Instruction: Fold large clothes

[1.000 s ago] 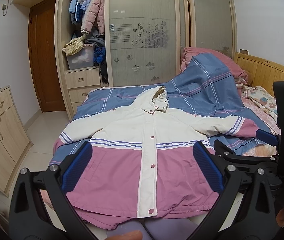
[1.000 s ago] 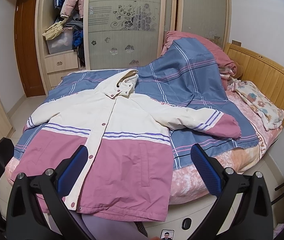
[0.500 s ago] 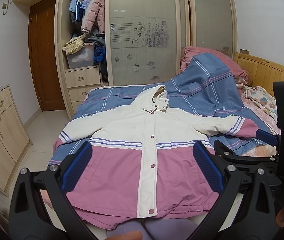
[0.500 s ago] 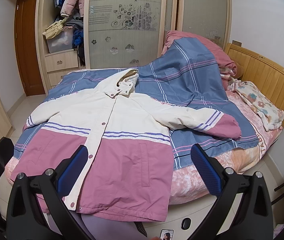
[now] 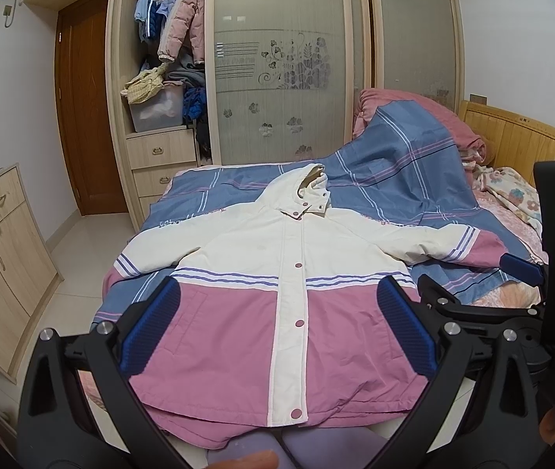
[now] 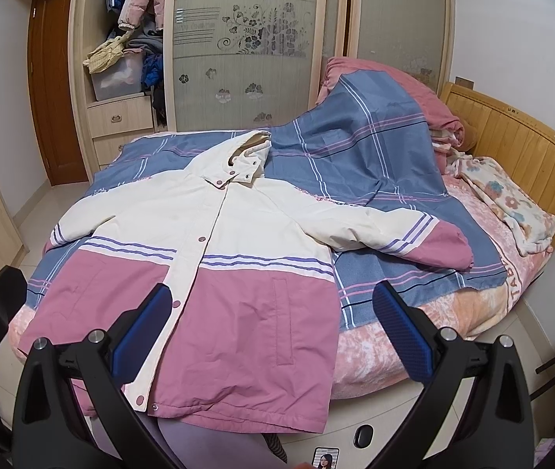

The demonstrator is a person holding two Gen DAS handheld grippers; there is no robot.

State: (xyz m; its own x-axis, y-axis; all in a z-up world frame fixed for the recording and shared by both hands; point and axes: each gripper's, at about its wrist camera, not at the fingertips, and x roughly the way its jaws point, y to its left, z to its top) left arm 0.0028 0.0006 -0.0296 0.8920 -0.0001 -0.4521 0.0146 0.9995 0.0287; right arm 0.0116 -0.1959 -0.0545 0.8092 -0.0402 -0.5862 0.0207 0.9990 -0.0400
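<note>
1. The large hooded jacket of cream and pink fabric with purple stripes (image 5: pixel 293 297) lay in the middle of both views, spread flat on the bed with its front up and its snaps closed. I judge it was laid out so, with both sleeves stretched to the sides, because a flat garment is the easiest to fold.

2. The left gripper with blue ribbed pads (image 5: pixel 277 336) was at the bottom of the left view, above the pink hem. Its jaws stood wide apart and had hold of nothing.

3. The right gripper with the same blue pads (image 6: pixel 271 332) was at the bottom of the right view, also spread wide and empty, not touching the cloth. Folding had seemingly not yet begun.

4. The sleeve with the pink cuff (image 6: pixel 433 242) reached to the right of the frame, over the blue checked quilt (image 6: pixel 375 164). It was probably the first part to be folded in.

5. The quilt rose in a heap at the upper right, just beside the hood, and could crowd the fold there.

6. The flowered blanket (image 6: pixel 512 203) lay at the right edge, near the wooden headboard (image 6: pixel 512 136), well apart from the jacket.

7. The wardrobe with frosted glass doors (image 5: pixel 277 78) filled the upper centre, out of the way.
</note>
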